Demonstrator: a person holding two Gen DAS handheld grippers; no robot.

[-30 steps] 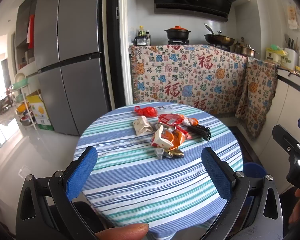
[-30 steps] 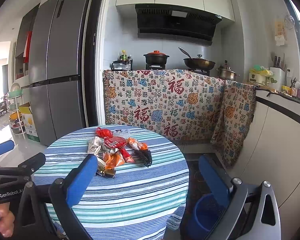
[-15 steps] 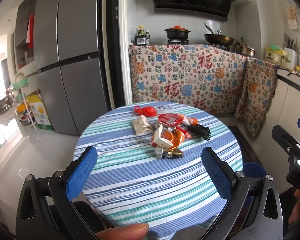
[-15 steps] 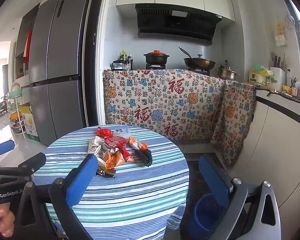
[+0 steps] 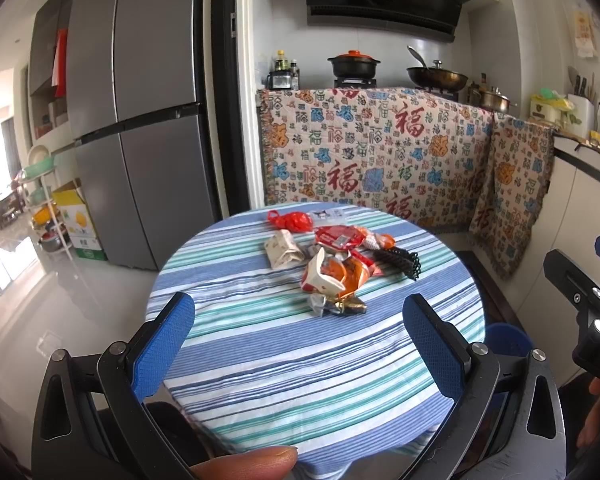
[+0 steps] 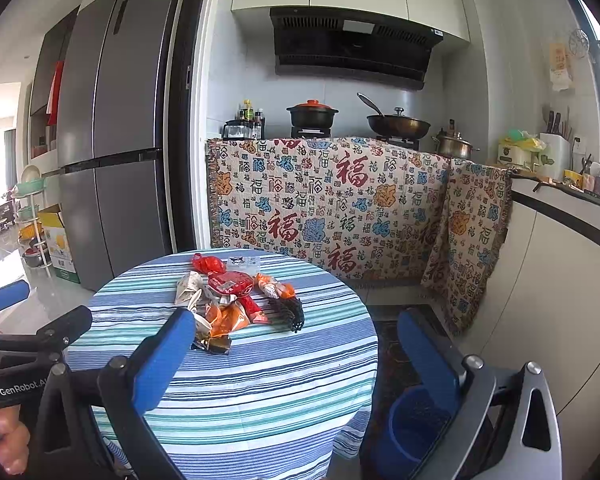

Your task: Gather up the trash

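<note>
A pile of trash (image 5: 332,260) lies near the middle of the round striped table (image 5: 260,360): a red bag (image 5: 292,221), a beige wrapper (image 5: 282,249), orange and white packets (image 5: 332,276), a black net piece (image 5: 398,260) and a foil wrapper (image 5: 338,306). The pile also shows in the right wrist view (image 6: 236,304). My left gripper (image 5: 300,344) is open and empty, short of the pile. My right gripper (image 6: 296,364) is open and empty, right of the table's near edge. A blue bin (image 6: 414,424) stands on the floor right of the table.
A grey fridge (image 5: 140,120) stands at the back left. A counter draped with patterned cloth (image 5: 380,160) carries pots behind the table. White cabinets (image 6: 560,300) run along the right. A rack and a cardboard box (image 5: 76,220) stand at the far left.
</note>
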